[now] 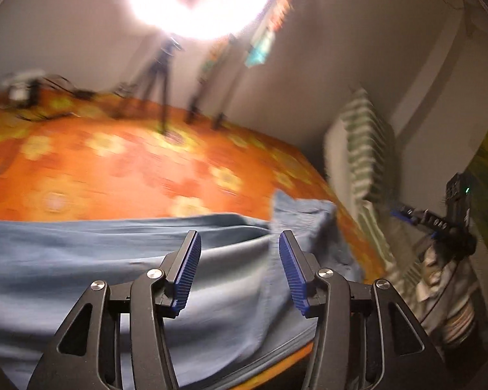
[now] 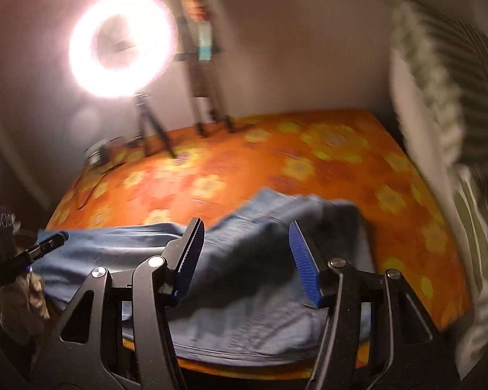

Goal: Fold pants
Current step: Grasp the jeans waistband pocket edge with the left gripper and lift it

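From my left gripper (image 1: 240,243) I look out over the blue pants (image 1: 81,260), which lie spread along the near edge of the bed (image 1: 114,169); its two blue-padded fingers stand well apart with nothing between them, poised over the cloth, and I cannot tell whether they touch it; the bed wears an orange cover with yellow flowers. One end of the pants is rumpled and bunched up toward the bed's right edge, near its near-right corner. My right gripper (image 2: 246,230) is likewise released, jaws spread wide over that bunched end of the pants (image 2: 260,308), gripping nothing; in this view the fabric runs off to the left along the near edge, where the other gripper shows. Along the far edge of the bed stands a tripod (image 2: 146,126) carrying a ring light (image 2: 120,42) (glaring enough to wash out its middle); a pale striped pillow (image 1: 361,149) stands off the right edge. Both views are blurred.
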{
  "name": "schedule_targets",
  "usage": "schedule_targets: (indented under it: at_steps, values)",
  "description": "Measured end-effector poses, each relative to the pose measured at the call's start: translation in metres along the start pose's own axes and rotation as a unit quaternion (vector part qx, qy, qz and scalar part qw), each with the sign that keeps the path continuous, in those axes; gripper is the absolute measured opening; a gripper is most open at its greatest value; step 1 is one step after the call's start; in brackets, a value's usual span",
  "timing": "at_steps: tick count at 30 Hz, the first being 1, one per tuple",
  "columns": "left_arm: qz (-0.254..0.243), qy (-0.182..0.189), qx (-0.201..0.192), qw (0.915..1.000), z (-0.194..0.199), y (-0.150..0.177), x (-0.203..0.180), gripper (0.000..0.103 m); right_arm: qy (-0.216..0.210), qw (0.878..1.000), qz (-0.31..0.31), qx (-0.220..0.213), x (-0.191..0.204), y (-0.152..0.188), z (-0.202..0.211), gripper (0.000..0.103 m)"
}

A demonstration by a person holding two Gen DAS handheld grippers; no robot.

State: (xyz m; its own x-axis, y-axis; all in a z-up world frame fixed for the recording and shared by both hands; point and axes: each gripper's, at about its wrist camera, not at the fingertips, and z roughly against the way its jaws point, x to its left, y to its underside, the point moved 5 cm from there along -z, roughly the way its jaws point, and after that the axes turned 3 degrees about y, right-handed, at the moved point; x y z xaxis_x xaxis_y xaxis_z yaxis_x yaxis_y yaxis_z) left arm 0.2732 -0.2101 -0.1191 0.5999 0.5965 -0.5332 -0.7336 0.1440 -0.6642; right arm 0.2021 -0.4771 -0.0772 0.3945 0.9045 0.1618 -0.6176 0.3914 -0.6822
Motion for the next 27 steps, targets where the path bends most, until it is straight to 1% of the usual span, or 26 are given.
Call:
schedule_targets:
  at_steps: [1,2,4,6,7,9,11,14,17,18,21,24,27]
  values:
    - [0.003,0.007,0.007,0.9999,-0.01,-0.001,-0.007,0.049,0.003,1.0,-0.019,0.002,-0.014,0.004,-0.002,0.057]
    - [0.006,0.017,0.021,0.9996,-0.029,-0.002,-0.015,0.049,0.005,0.999,-0.036,0.003,-0.024,0.008,-0.003,0.057]
    - [0.016,0.028,0.044,0.9985,-0.056,-0.002,-0.025,0.049,0.02,0.997,-0.071,0.008,-0.048,0.017,-0.009,0.057]
    - [0.029,0.038,0.07,0.9964,-0.084,-0.002,-0.034,0.049,0.031,0.995,-0.095,0.014,-0.066,0.027,-0.016,0.057]
    - [0.034,0.04,0.081,0.9953,-0.096,-0.002,-0.038,0.049,0.03,0.993,-0.113,0.019,-0.077,0.034,-0.019,0.057]
    - [0.046,0.045,0.099,0.993,-0.116,-0.003,-0.042,0.049,0.029,0.991,-0.125,0.026,-0.088,0.044,-0.027,0.057]
    - [0.065,0.037,0.124,0.9895,-0.142,-0.005,-0.042,0.049,0.033,0.99,-0.131,0.038,-0.101,0.054,-0.034,0.057]
    - [0.08,0.025,0.142,0.9864,-0.166,-0.004,-0.037,0.05,0.03,0.989,-0.136,0.041,-0.113,0.056,-0.034,0.057]
    - [0.1,0.021,0.161,0.9817,-0.187,0.001,-0.032,0.05,0.024,0.987,-0.155,0.046,-0.131,0.061,-0.037,0.057]
    - [0.105,0.019,0.164,0.9806,-0.19,0.003,-0.031,0.05,0.025,0.985,-0.162,0.046,-0.135,0.062,-0.039,0.057]
    - [0.111,0.016,0.17,0.9791,-0.197,0.008,-0.03,0.05,0.011,0.982,-0.183,0.053,-0.145,0.067,-0.044,0.057]
    - [0.117,0.015,0.17,0.9783,-0.199,0.011,-0.028,0.05,0.011,0.984,-0.173,0.049,-0.145,0.067,-0.045,0.057]
    - [0.122,0.019,0.167,0.9782,-0.201,0.01,-0.025,0.05,0.002,0.984,-0.17,0.048,-0.144,0.067,-0.044,0.057]
